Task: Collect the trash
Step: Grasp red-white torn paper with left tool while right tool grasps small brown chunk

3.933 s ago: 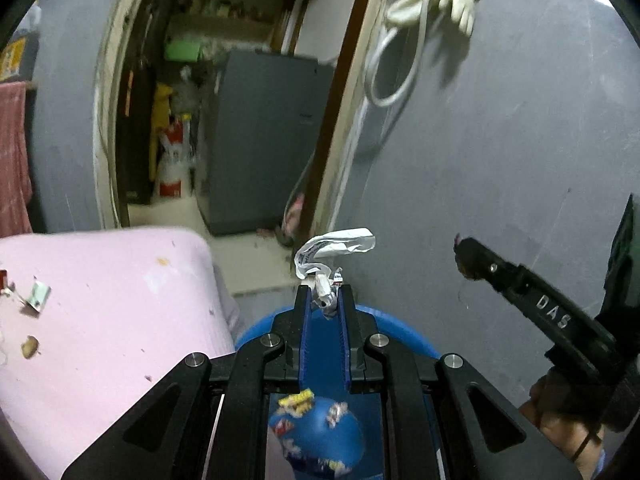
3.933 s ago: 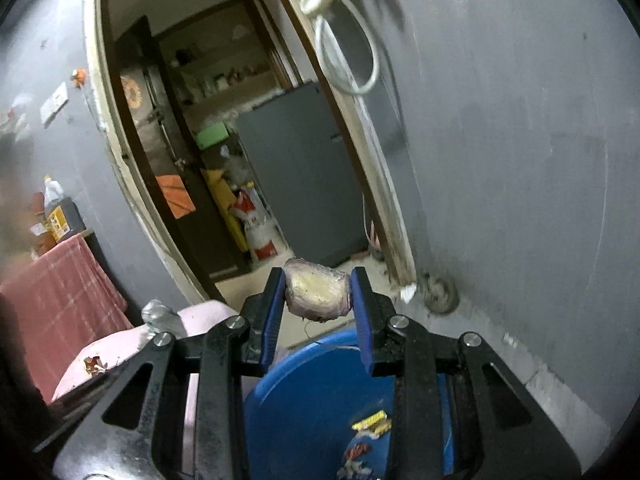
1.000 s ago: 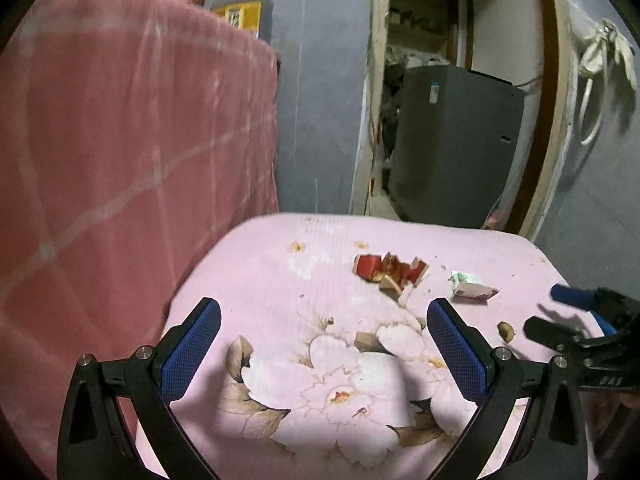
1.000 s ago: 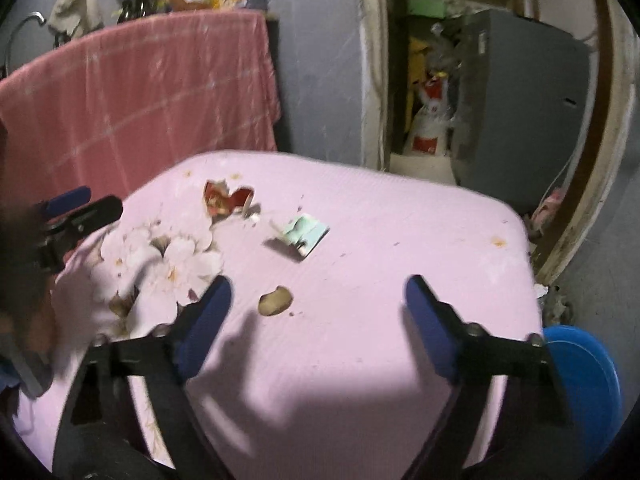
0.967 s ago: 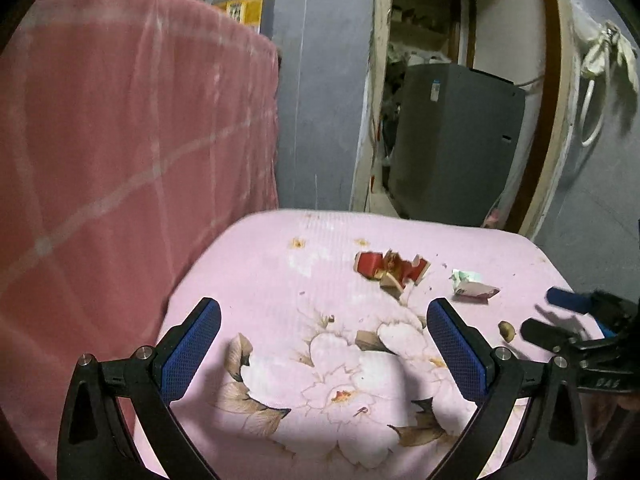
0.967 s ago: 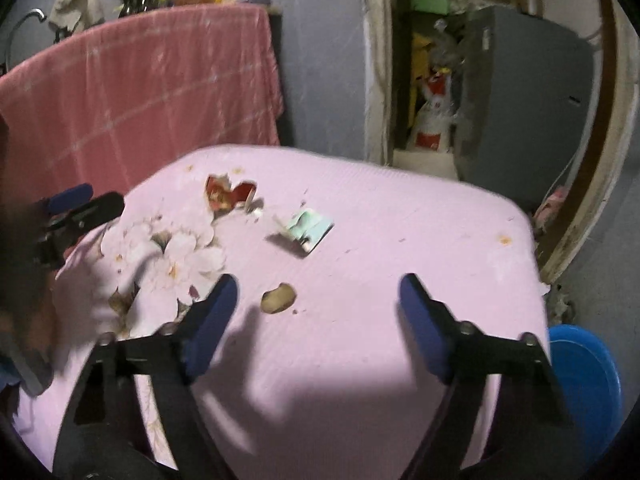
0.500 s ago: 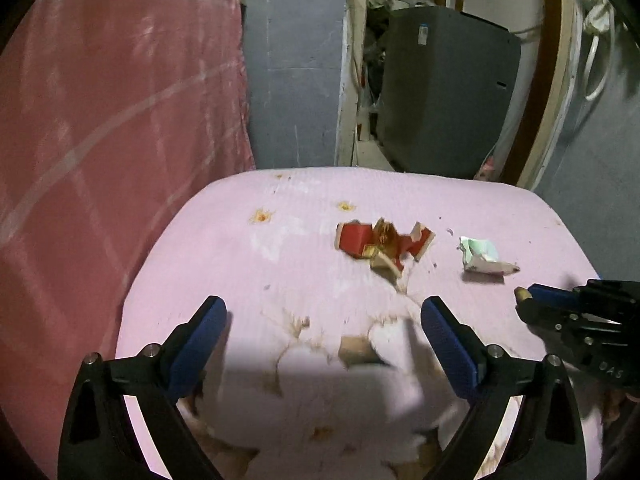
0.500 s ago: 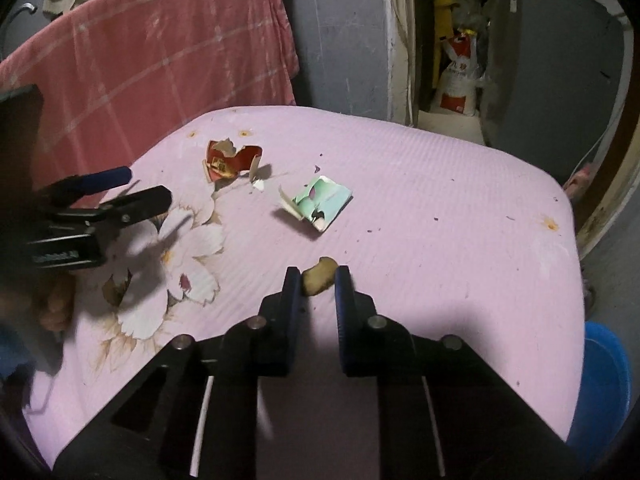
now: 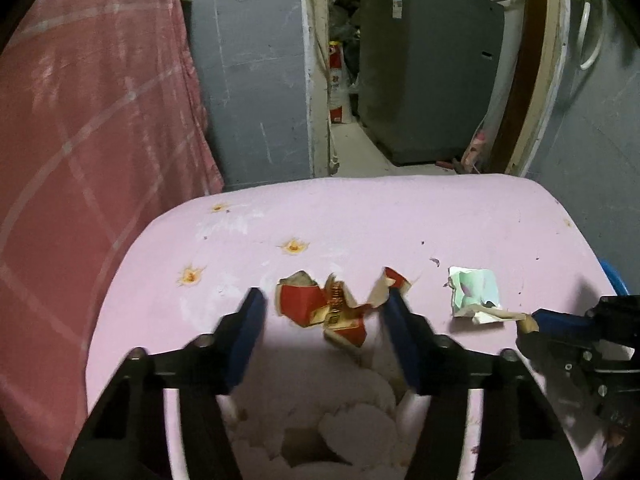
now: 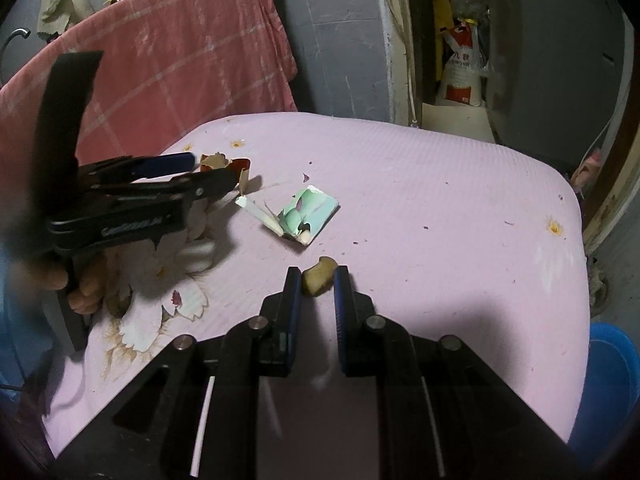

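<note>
Left hand-held gripper (image 9: 322, 312) now closing around the torn red packet (image 9: 320, 308); right hand-held gripper (image 10: 316, 280), wide before, now pinches the brown scrap (image 10: 318, 276).

The blue bin (image 10: 608, 380) is cut off at the frame's edge, and the hand (image 10: 86, 284) under the left claw (image 10: 216, 172) is blurred.

On the cloth-covered table (image 9: 400, 216), the torn carton (image 9: 320, 312) is lying left of the folded wrapper (image 9: 474, 290); the food scrap (image 10: 317, 277) is lying nearer, right of both. The bin (image 10: 612, 368) is standing beyond the table's right edge.
</note>
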Tool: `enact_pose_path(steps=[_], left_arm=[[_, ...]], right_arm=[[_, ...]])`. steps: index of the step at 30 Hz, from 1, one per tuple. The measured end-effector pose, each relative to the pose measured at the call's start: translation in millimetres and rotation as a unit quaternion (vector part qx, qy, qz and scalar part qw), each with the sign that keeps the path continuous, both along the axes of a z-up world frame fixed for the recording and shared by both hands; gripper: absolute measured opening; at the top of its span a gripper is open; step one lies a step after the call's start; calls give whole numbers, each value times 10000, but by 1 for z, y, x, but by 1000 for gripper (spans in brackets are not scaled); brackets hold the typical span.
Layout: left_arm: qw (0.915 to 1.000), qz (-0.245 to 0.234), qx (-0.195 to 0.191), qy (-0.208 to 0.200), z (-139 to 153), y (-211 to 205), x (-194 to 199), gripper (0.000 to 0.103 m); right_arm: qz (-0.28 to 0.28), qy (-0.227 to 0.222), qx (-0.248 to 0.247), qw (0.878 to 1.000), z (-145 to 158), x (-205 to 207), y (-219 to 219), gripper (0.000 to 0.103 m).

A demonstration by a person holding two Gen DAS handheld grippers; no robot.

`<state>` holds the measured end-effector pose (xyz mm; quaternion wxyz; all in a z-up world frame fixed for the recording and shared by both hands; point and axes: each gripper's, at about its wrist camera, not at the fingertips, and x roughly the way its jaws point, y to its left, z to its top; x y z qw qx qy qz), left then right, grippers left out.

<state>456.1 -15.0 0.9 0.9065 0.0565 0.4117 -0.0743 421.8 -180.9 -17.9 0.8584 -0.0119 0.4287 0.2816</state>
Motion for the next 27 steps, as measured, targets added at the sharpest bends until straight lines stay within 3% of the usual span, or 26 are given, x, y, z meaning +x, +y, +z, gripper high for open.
enact_pose_path(steps=[7,20,27], left_arm=[[9998,-26,-138,105,1,5,-3,23],[9993,-110,-325,150,-3,6,-30,15],[9966,-28,-819,-55,-3,2,-60,15]], right_arm=[[-1,-17,-16,10000,-1,0,-1,16],[145,-335,-157,9992,3,-13,9,15],[187,-984,-98,9949,15,-35,7,15]])
